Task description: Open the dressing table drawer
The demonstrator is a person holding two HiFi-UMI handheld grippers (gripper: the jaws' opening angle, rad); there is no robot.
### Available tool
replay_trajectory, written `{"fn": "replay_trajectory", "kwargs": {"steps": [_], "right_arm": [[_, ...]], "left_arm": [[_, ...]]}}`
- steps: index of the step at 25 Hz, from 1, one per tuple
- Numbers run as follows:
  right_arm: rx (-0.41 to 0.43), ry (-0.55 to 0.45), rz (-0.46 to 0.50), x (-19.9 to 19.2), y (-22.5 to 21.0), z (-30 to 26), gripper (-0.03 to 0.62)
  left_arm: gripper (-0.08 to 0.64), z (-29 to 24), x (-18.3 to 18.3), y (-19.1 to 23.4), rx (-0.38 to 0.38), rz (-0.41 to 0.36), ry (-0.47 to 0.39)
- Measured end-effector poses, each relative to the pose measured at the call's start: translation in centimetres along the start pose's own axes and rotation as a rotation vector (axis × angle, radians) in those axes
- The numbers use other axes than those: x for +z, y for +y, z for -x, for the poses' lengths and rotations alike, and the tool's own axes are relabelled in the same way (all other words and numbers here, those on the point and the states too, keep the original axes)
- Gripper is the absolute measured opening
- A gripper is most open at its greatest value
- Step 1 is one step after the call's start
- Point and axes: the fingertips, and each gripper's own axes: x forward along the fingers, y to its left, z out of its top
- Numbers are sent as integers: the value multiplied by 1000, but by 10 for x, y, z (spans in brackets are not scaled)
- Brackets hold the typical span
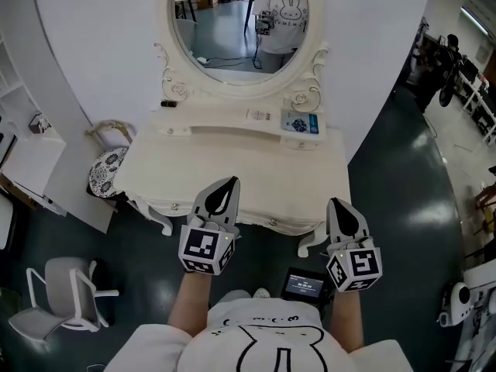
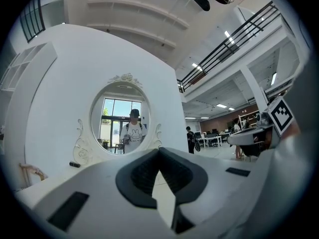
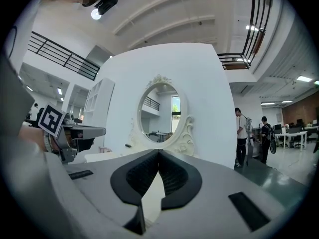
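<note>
A cream dressing table [image 1: 201, 178] with an oval mirror [image 1: 232, 22] stands against a white wall. Its drawer front [image 1: 232, 214] runs along the near edge, closed as far as I can tell. My left gripper [image 1: 225, 188] hovers over the table's front edge, jaws shut and empty. My right gripper [image 1: 341, 214] hangs at the table's front right corner, also shut and empty. In the left gripper view the left gripper's tips [image 2: 158, 151] meet in front of the mirror [image 2: 119, 126]. In the right gripper view the right gripper's tips [image 3: 158, 152] meet below the mirror [image 3: 160, 113].
A patterned stool [image 1: 105, 169] stands left of the table, a white chair [image 1: 62, 297] at lower left. Small boxes [image 1: 301, 122] and a dark object [image 1: 168, 103] lie on the table's back shelf. A small screen [image 1: 304, 287] hangs at my waist. People stand in the far room [image 3: 241, 133].
</note>
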Motion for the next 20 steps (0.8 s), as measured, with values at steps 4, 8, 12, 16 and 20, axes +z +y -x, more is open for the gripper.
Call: {"fn": "replay_trajectory", "kwargs": {"steps": [4,8,12,16,20], "right_arm": [[-4,9,-7,-4,-10,-16,-12],[-6,26,-11,-12,-15,-29,-12],[-15,37,-13,-15,-22,-49,-12],[-34,43,-9,-17,-31,-78,-12],[-50,49,2,-16,-38,-110,-12]], "left_arm": [[11,-11,-5,10,15,8,7],[11,-16,-14,26,39,20,24],[11,-29,-18,46,56,27,31],[11,-54,-21,67,47,27,35],[11,-84,-22,88,26,31,33]]}}
